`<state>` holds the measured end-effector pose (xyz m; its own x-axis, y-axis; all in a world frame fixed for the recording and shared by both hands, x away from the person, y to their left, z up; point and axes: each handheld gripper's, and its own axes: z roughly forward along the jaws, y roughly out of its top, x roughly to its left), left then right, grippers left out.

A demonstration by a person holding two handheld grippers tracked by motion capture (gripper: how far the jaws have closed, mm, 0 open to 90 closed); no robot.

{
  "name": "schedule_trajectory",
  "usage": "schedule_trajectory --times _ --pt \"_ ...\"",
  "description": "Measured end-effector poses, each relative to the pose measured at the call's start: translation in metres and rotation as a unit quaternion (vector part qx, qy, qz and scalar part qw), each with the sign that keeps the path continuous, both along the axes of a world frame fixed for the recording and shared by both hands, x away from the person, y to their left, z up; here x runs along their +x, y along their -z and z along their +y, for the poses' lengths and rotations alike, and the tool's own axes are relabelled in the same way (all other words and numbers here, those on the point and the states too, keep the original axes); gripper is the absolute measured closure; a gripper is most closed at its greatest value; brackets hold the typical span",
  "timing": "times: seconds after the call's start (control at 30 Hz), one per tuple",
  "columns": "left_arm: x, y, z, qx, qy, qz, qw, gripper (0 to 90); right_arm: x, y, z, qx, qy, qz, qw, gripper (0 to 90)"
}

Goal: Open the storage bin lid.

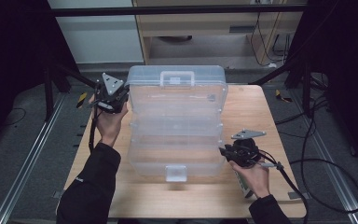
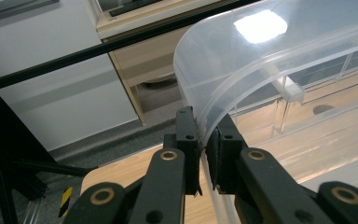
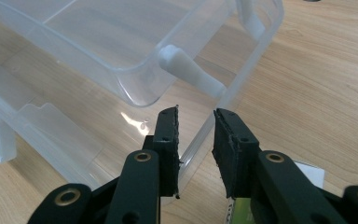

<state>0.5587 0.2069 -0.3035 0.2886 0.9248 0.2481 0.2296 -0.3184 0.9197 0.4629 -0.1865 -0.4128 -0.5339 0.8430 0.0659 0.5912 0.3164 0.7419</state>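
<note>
A clear plastic box [image 1: 177, 126] with fold-out tiers sits mid-table [image 1: 242, 196], opened up. Lid [image 1: 177, 77] with its handle stands at the far side, 2 or so stepped trays spread toward the person, white latch [image 1: 175, 172] at the near edge. Judging by this, opening looks mostly done; what is left is likely spreading the trays fully or folding them back, cannot tell which.

Left gripper [image 2: 204, 140]: jaws narrow, pinching the thin curved lid edge at the far left corner. In the high view it sits at that corner [image 1: 121, 95].

Right gripper [image 3: 196, 135]: jaws partly open, straddling the near right wall of the bottom tray; 1 pad touches the wall, the other stands off, so no firm grip. High view puts it at the box's near right corner [image 1: 223, 151].

Contents: all compartments look empty, wood shows through. A white pivot arm [image 3: 191, 72] links the trays. A small green-white packet [image 1: 243, 184] lies under the right hand.
</note>
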Motion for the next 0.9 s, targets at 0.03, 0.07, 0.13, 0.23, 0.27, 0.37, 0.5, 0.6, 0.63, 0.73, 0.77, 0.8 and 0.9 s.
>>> schedule_trajectory --times 0.03,0.07,0.13,0.23,0.27,0.37,0.5,0.6,0.63,0.73,0.77,0.8,0.9 --pt "0.001 0.000 0.000 0.000 0.000 0.001 1.0000 83.4 0.000 0.000 0.000 0.000 0.000 0.000 1.0000 70.7" --pt "0.002 -0.001 -0.001 0.000 -0.002 0.001 1.0000 83.4 0.000 0.000 0.000 -0.001 0.000 0.000 1.0000 70.6" --pt "0.004 -0.001 -0.003 0.003 -0.005 0.000 1.0000 83.3 0.000 0.000 0.000 0.000 -0.002 0.000 1.0000 70.4" --pt "0.006 -0.001 -0.003 0.001 -0.007 0.001 1.0000 83.4 0.000 0.000 0.000 0.000 -0.002 0.000 1.0000 70.2" --pt "0.007 -0.001 -0.003 0.001 -0.008 0.002 1.0000 83.4 0.000 0.000 0.000 0.000 -0.002 0.000 1.0000 70.2" --pt "0.007 -0.002 -0.003 0.003 -0.007 0.002 1.0000 83.4 0.000 0.000 0.000 -0.004 -0.001 -0.002 1.0000 68.8" --pt "0.009 -0.002 -0.004 0.004 -0.008 0.002 1.0000 83.3 -0.001 -0.001 -0.001 -0.005 -0.002 0.000 1.0000 65.6" --pt "0.010 -0.002 -0.004 0.004 -0.009 0.002 0.9999 83.4 -0.002 -0.001 -0.001 -0.003 0.000 0.002 1.0000 65.7" --pt "0.010 -0.002 -0.004 0.005 -0.009 0.003 0.9999 83.3 -0.001 -0.001 -0.001 -0.003 0.000 0.003 1.0000 65.6" --pt "0.012 -0.002 -0.004 0.005 -0.009 0.003 0.9999 83.3 -0.001 -0.001 -0.002 -0.001 0.001 0.004 1.0000 65.6" --pt "0.012 -0.002 -0.005 0.005 -0.009 0.003 0.9999 83.3 -0.001 -0.001 -0.001 0.000 0.002 0.005 1.0000 65.8" --pt "0.013 -0.002 -0.005 0.005 -0.010 0.003 0.9999 83.3 -0.001 0.000 -0.001 0.002 0.002 0.006 1.0000 66.5" --pt "0.015 -0.002 -0.005 0.007 -0.010 0.003 0.9999 83.2 0.000 0.000 0.000 0.000 -0.001 0.006 1.0000 68.2"
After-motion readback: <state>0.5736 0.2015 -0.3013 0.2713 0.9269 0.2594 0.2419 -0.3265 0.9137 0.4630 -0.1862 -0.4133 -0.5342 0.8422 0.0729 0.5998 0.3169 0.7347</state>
